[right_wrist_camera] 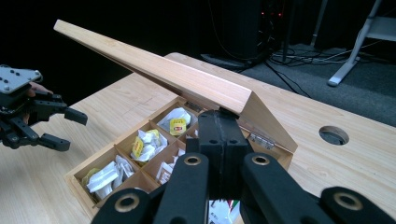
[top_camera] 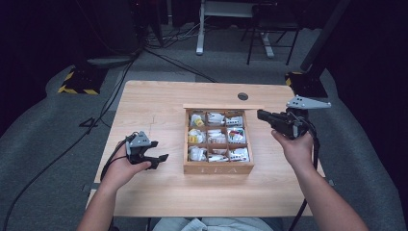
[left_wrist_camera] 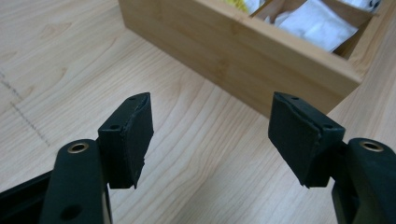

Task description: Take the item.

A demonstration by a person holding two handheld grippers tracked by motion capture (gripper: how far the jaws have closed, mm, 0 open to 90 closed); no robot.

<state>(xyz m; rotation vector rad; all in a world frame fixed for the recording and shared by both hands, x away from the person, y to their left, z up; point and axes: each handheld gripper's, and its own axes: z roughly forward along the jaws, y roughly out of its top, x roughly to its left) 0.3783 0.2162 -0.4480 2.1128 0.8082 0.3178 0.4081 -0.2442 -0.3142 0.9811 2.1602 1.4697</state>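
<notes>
Hovering left of the wooden tea box (top_camera: 219, 168), the left gripper (top_camera: 156, 158) has jaws spread w/ nothing between them. They've just been narrowing a bit, pads clear of everything. Left hand (top_camera: 122, 168) cups it from below, forearm coming up from the bottom edge, jaws aimed right twd the box's front-left corner, near but apart.

Box sits mid-table (top_camera: 159, 101), nine compartments w/ white sachets (top_camera: 215, 119), some w/ yellow tags. Lid (right_wrist_camera: 154, 70) stands up at the back, held open.

Right gripper (top_camera: 262, 114) is at the box's back-right corner, jaws pressed together; right hand (top_camera: 298, 147) grips it from behind, pointing left across the box.

High view gives the lid as just a thin edge (top_camera: 223, 107). Right gripper view has it as a tilted slab w/ hinges, its closed jaws against the lid's underside; whether they pinch it I can't tell. Left gripper view has the box's side wall (left_wrist_camera: 243, 51) close up beyond its pads (left_wrist_camera: 135, 135).
</notes>
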